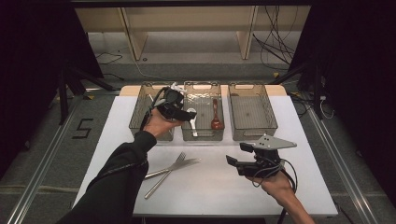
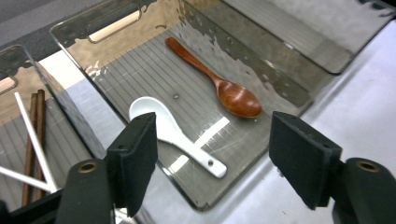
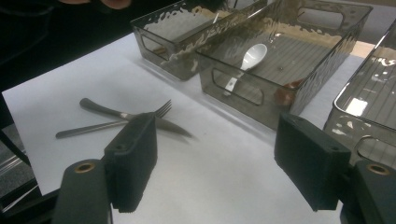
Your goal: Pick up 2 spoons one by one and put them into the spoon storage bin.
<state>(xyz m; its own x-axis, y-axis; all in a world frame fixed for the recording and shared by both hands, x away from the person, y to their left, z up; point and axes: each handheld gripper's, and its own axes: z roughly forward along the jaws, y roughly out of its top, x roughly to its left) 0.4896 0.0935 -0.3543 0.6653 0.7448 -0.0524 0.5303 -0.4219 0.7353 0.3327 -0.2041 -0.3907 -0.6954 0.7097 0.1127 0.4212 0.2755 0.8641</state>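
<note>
A white ceramic spoon (image 1: 192,119) (image 2: 173,133) (image 3: 247,58) and a brown wooden spoon (image 1: 216,119) (image 2: 224,86) lie in the middle clear bin (image 1: 201,84) (image 2: 112,21) (image 3: 299,28). My left gripper (image 1: 180,111) (image 2: 212,154) hovers above that bin's near left part, open, with nothing between its pads; the white spoon lies below them. A fork (image 1: 166,175) (image 3: 116,123) and a knife (image 1: 173,167) (image 3: 140,116) lie crossed on the white table (image 1: 210,186). To their right my right gripper (image 1: 237,154) (image 3: 217,158) is open and empty over the table.
The left bin (image 1: 137,112) holds brown chopsticks (image 2: 37,105) and thin white sticks (image 2: 32,135). The right bin (image 1: 252,112) (image 3: 369,93) has nothing in it. All three bins stand in a row along the table's far edge. A person's forearms reach in from the near side.
</note>
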